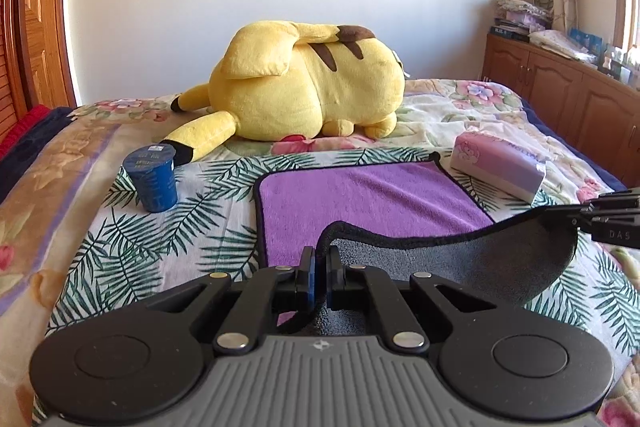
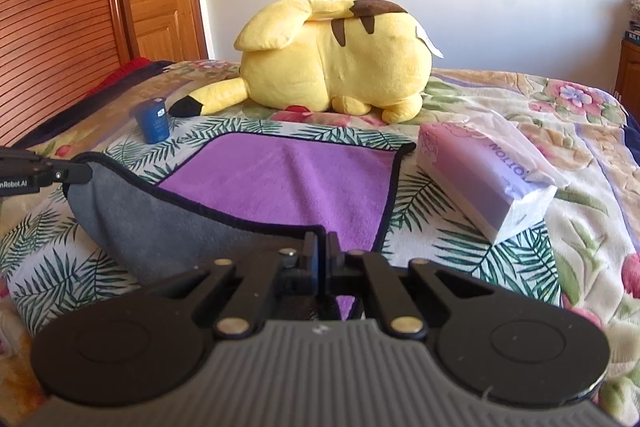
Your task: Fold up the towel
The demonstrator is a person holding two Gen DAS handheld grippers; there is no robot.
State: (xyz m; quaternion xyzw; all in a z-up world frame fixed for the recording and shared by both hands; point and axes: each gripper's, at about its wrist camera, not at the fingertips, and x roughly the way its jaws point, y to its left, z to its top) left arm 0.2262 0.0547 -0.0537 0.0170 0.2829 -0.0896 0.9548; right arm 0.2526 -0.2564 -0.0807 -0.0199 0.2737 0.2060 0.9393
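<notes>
A purple towel (image 1: 360, 195) with a grey underside and black trim lies on the bed; it also shows in the right wrist view (image 2: 288, 179). Its near edge is lifted off the bed and sags between my grippers, grey side (image 1: 480, 267) up. My left gripper (image 1: 319, 255) is shut on the towel's near left corner. My right gripper (image 2: 322, 241) is shut on the near right corner. The right gripper shows at the right edge of the left wrist view (image 1: 580, 217). The left gripper shows at the left edge of the right wrist view (image 2: 86, 173).
A big yellow plush toy (image 1: 304, 87) lies behind the towel. A blue can (image 1: 154, 177) stands to the towel's left. A pink tissue pack (image 1: 500, 163) lies to its right. A wooden cabinet (image 1: 560, 87) stands right of the bed (image 1: 60, 187), wooden doors at the left.
</notes>
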